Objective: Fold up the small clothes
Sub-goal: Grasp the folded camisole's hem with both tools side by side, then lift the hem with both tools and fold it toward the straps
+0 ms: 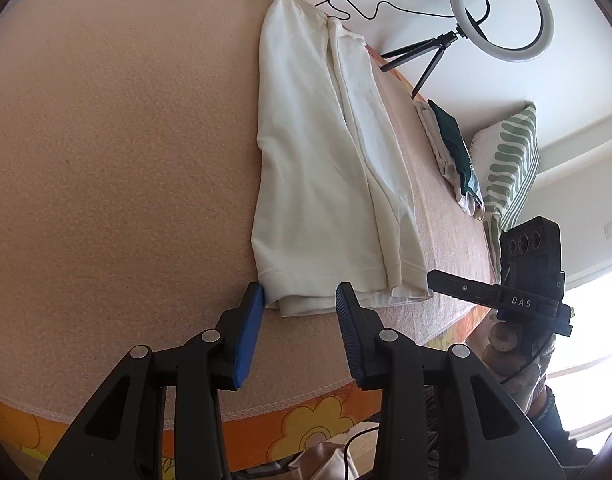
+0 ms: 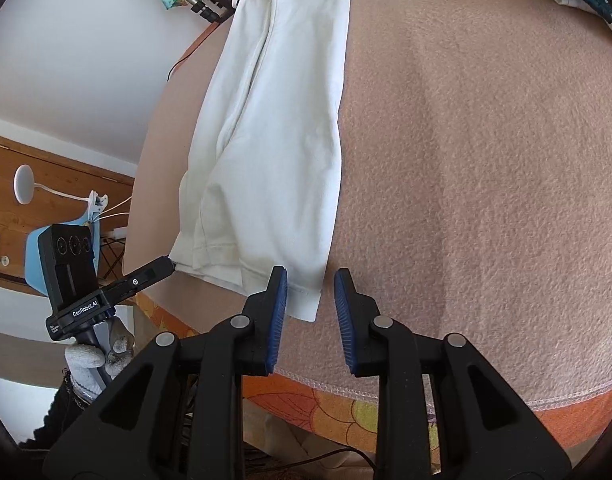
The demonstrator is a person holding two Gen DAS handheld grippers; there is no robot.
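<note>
A white garment (image 1: 318, 160) lies folded into a long strip on the pink blanket (image 1: 126, 160), its hem end nearest me. My left gripper (image 1: 301, 294) is open, and the hem's left corner lies between its blue pads without being pinched. My right gripper (image 1: 432, 278) shows side-on at the hem's right corner. In the right wrist view the garment (image 2: 274, 120) runs away from me, and my right gripper (image 2: 311, 280) is open over its near right corner. My left gripper (image 2: 168, 266), held by a gloved hand (image 2: 86, 364), touches the left corner.
A stack of folded clothes (image 1: 454, 148) with a dark green piece on top sits at the blanket's right side, beside a striped cushion (image 1: 510, 160). A ring light (image 1: 502, 8) on a small tripod stands beyond. The orange flowered sheet (image 1: 306, 420) marks the near edge.
</note>
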